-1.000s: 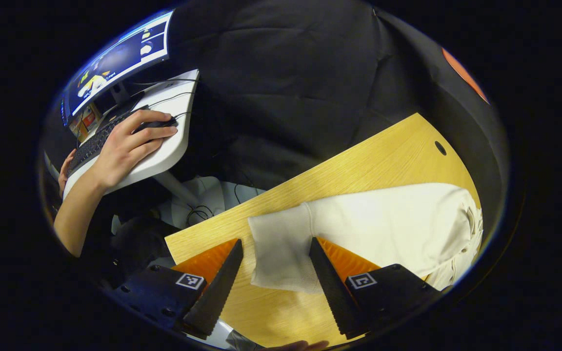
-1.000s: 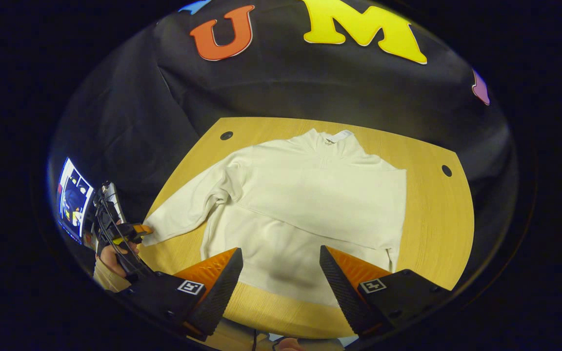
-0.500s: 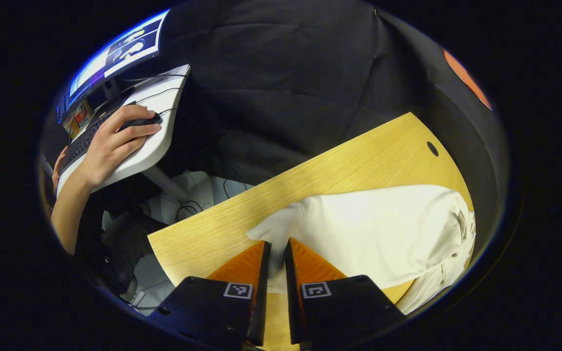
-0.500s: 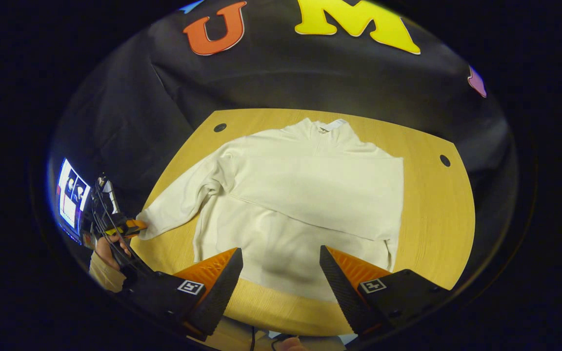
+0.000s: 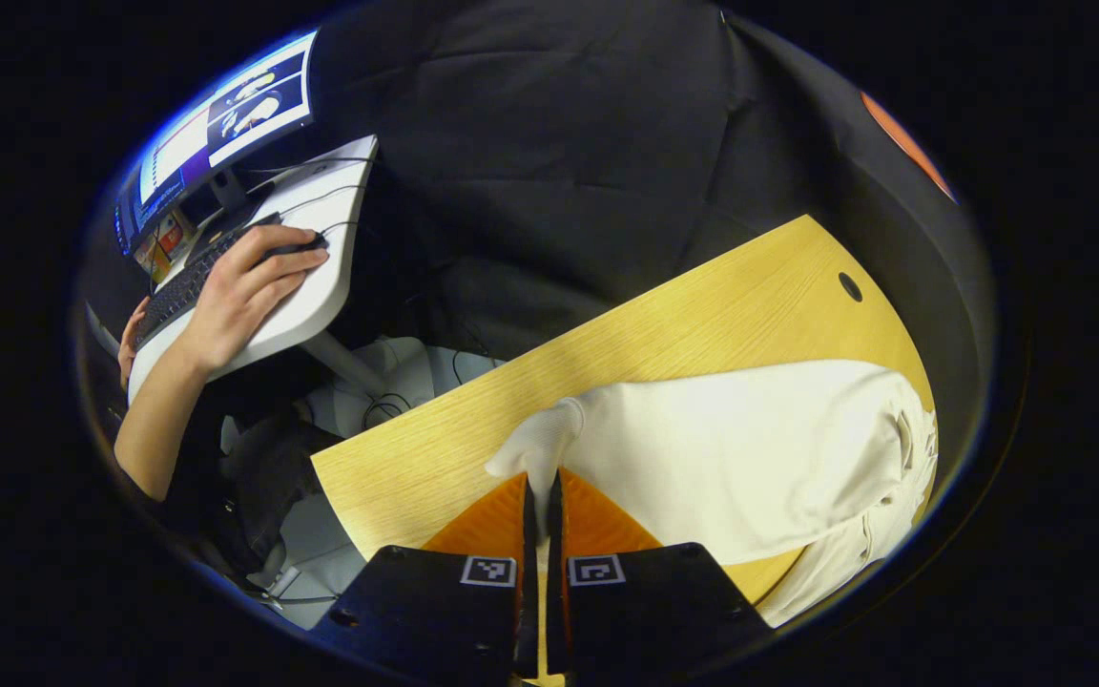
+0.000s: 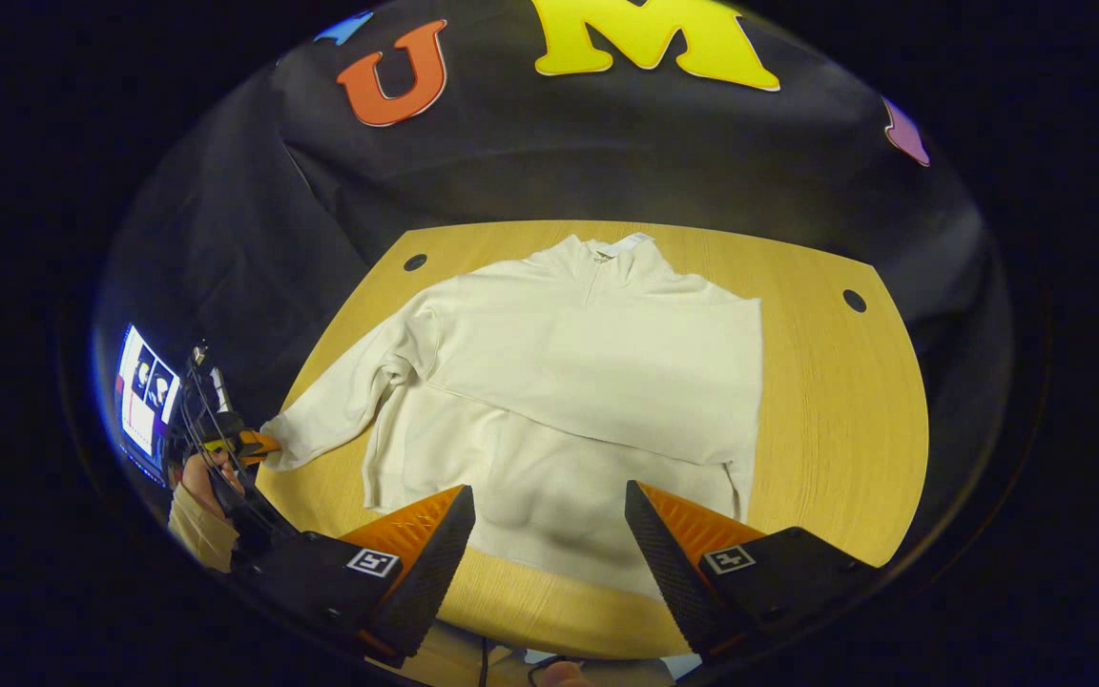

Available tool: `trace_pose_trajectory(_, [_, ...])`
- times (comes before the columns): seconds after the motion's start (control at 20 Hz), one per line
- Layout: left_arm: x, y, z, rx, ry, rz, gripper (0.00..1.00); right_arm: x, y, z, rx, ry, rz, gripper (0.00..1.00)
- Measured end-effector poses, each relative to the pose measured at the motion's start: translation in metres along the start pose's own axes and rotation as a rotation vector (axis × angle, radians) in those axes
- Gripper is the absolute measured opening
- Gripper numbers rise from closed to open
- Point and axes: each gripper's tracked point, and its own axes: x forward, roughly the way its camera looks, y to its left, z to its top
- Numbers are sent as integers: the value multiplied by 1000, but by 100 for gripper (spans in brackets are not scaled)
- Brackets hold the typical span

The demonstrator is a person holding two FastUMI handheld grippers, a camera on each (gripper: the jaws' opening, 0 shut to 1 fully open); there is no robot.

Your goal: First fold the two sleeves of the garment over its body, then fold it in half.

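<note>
The cream garment [image 6: 569,382] is spread flat on the wooden table [image 6: 836,410]; its outstretched sleeve cuff [image 5: 538,448] is pinched between the closed fingers of the left gripper [image 5: 540,506]; the right gripper [image 6: 549,520] is held spread apart above the garment's hem.

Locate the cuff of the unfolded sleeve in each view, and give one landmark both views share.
Left gripper view: the cuff sits low centre, pinched between the left gripper fingers.
Right gripper view: the cuff lies at far left, at the table's left edge, in the left gripper.
Shared landmark: the table hole beyond the sleeve.
</note>
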Motion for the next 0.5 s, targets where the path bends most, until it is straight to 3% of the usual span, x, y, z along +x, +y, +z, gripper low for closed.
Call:
trace_pose_trajectory(0.25, [-55, -34, 26, 77, -54, -23, 6, -3, -22, -16, 32, 6, 18, 98])
trace_pose_trajectory(0.5, [-112, -98, 51, 161, -128, -85, 6, -7, -41, -28, 94, 12, 53, 98])
